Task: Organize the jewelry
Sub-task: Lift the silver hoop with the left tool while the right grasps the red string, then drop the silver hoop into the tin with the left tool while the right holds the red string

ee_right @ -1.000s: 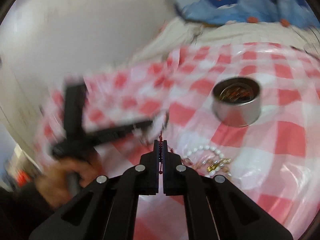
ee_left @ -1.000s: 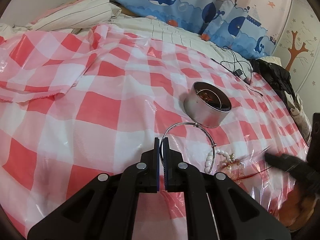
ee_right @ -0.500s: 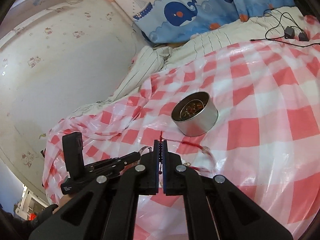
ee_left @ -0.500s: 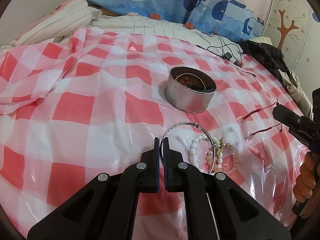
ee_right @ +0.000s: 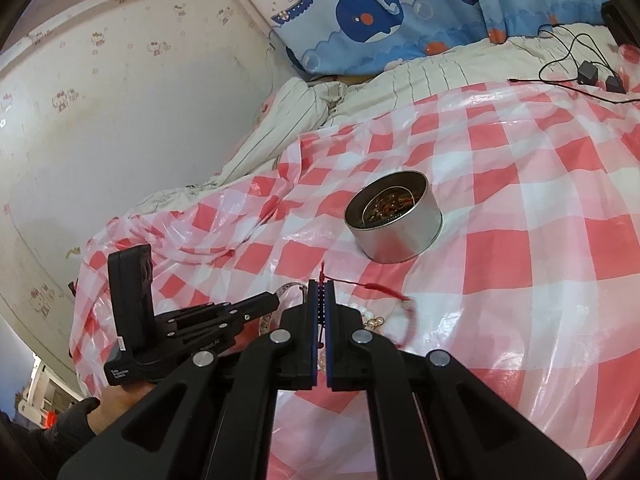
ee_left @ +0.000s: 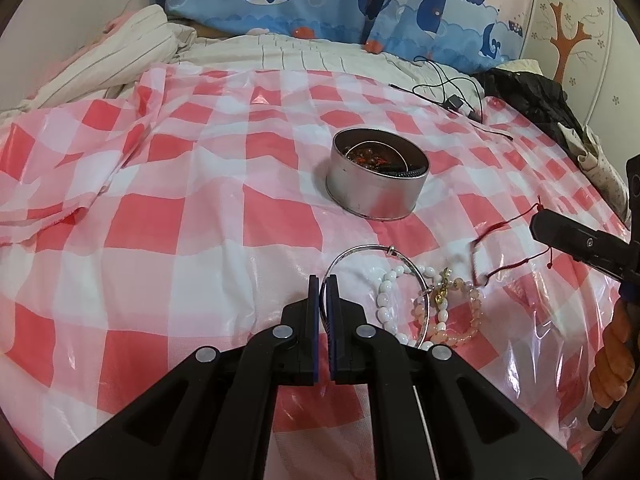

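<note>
Pinching a red string bracelet, the right gripper's fingers meet; the left gripper's clamp a silver bangle.

A round metal tin holding beads stands upright beyond a silver bangle, white bead bracelet and red cord.

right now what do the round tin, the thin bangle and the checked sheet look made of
Round silver tin: brushed metal, judging by its dull grey sheen and rolled rim. Thin silver bangle: probably polished metal wire, bright and rigid. Red-and-white checked sheet: thin glossy plastic, with glare and crinkles.
</note>
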`<state>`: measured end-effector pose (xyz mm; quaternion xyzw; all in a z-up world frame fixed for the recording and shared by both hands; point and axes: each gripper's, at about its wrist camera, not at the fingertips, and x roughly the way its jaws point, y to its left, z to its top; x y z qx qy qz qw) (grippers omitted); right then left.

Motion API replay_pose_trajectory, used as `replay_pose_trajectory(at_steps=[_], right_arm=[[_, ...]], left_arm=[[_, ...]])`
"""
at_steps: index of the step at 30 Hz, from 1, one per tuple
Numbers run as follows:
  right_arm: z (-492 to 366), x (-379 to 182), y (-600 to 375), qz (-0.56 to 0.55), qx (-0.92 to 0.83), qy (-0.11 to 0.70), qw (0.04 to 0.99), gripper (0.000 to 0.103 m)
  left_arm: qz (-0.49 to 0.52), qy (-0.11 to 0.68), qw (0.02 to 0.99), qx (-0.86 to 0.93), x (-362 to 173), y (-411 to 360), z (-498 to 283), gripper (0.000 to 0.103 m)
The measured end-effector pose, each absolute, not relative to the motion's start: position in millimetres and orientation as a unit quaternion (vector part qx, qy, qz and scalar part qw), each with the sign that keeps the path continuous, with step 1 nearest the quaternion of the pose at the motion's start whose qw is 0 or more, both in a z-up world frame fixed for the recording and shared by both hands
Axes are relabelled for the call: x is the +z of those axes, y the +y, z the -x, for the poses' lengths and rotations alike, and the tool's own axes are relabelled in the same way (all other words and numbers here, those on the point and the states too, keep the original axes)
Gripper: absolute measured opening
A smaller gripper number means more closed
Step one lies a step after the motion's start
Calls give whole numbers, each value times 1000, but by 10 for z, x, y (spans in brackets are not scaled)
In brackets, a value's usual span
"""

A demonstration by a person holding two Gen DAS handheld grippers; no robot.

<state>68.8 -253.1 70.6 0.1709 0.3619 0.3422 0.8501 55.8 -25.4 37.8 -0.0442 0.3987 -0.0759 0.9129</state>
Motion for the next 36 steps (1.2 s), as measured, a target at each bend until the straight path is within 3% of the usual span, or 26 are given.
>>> replay_pose_trajectory(at_steps=[27, 36], right_arm=[[-680, 823, -2507, -164, 345, 339, 860, 3], [-827, 1024, -2573, -186, 347, 296, 870, 3]], left_arm=[[26, 393, 916, -70, 392, -309, -544, 3], [44, 364, 926, -94, 684, -297, -597, 4]])
